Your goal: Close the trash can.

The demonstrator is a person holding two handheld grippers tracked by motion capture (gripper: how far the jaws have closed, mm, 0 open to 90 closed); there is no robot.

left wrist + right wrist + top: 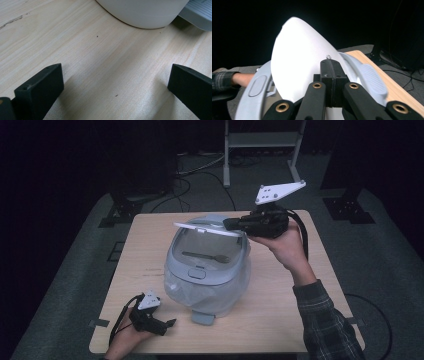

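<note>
Right claw grips the lid, lying level.

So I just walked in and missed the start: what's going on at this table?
A person is working on a pale bin with a bag liner, which stands on the wooden table. The right gripper is shut on the edge of the white lid and holds it lifted above the bin's top. The left gripper rests open on the table near the bin's base, holding nothing. A dark spoon-like thing lies on the bin's top.

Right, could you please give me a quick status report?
Right tongs shut on thin white lid, raised above pale blue bin. Left tongs open, on wooden table.
</note>
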